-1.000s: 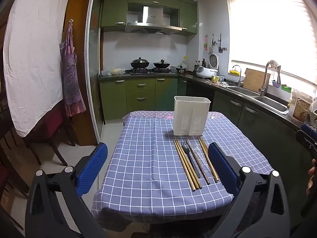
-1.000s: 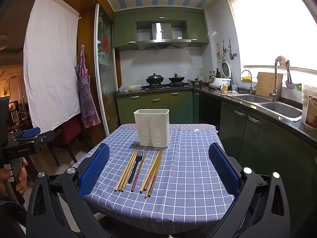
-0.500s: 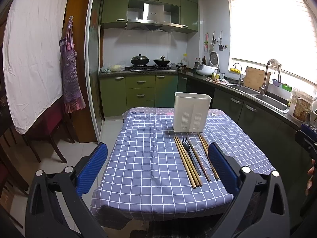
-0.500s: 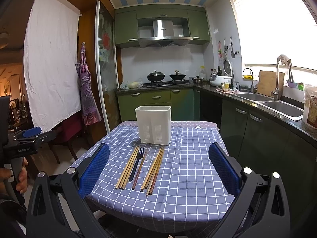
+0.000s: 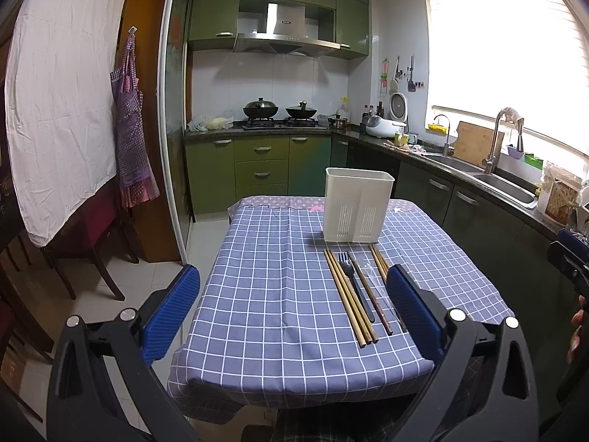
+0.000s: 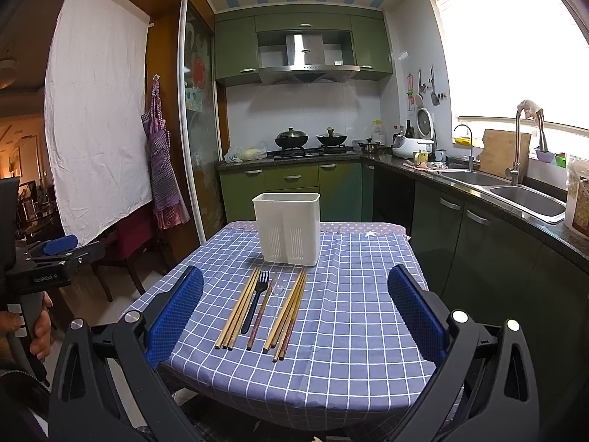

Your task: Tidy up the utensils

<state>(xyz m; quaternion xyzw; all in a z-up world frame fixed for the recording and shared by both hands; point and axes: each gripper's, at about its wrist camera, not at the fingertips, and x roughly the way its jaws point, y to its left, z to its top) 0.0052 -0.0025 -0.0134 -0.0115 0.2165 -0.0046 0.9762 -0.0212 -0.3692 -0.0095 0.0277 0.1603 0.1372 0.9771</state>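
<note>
A white slotted utensil holder (image 6: 287,232) stands upright mid-table; it also shows in the left wrist view (image 5: 357,210). In front of it lie several wooden chopsticks (image 6: 239,307), a black fork (image 6: 254,300), a clear plastic spoon (image 6: 277,294) and more chopsticks (image 6: 289,316). The left wrist view shows the chopsticks (image 5: 348,296) and fork (image 5: 355,287). My left gripper (image 5: 292,305) is open and empty, held before the table's near edge. My right gripper (image 6: 294,311) is open and empty, above the near edge.
The table wears a blue checked cloth (image 6: 349,294). Green cabinets and a counter with a sink (image 6: 515,188) run along the right. A dark chair (image 5: 99,235) stands left of the table. The left gripper also shows at the left edge of the right wrist view (image 6: 55,254).
Both grippers have moved slightly closer to the table and tilted down a little. The utensils and holder have not moved.
</note>
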